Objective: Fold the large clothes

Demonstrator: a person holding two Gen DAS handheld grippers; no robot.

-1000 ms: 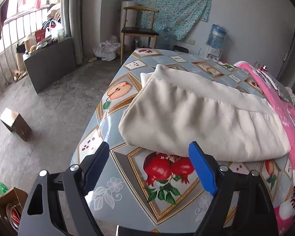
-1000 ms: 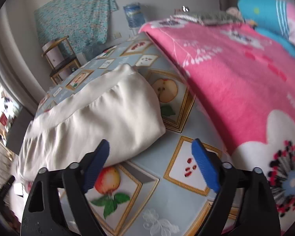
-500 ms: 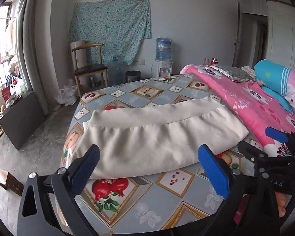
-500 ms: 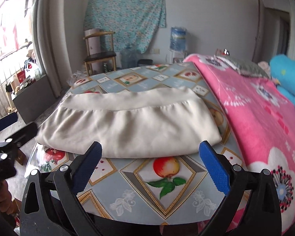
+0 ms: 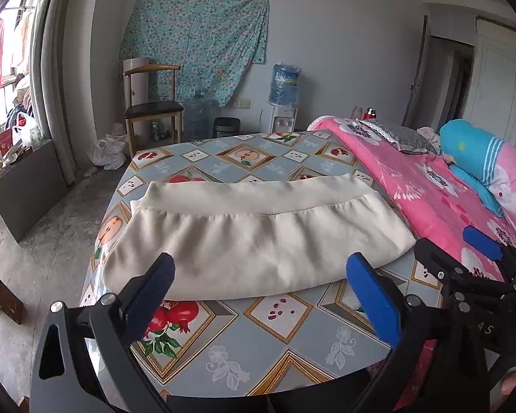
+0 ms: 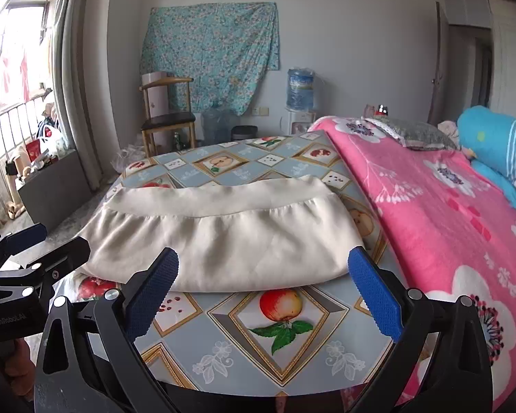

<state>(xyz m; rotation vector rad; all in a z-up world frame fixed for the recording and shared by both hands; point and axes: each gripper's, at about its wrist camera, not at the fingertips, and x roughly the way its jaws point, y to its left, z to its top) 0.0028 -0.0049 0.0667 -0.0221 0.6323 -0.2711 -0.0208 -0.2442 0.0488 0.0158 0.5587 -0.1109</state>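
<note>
The cream garment (image 5: pixel 258 237) lies folded across the middle of the worktop (image 5: pixel 230 340), its gathered band toward the far edge and its folded side toward the near edge. The left tongs (image 5: pixel 261 296) and the right tongs (image 6: pixel 265 292) are both released, their jaws just opened wide, with nothing between them. Both hang above the near edge, apart from the garment. A pink blanket (image 6: pixel 440 213) borders the worktop's right edge.
</note>
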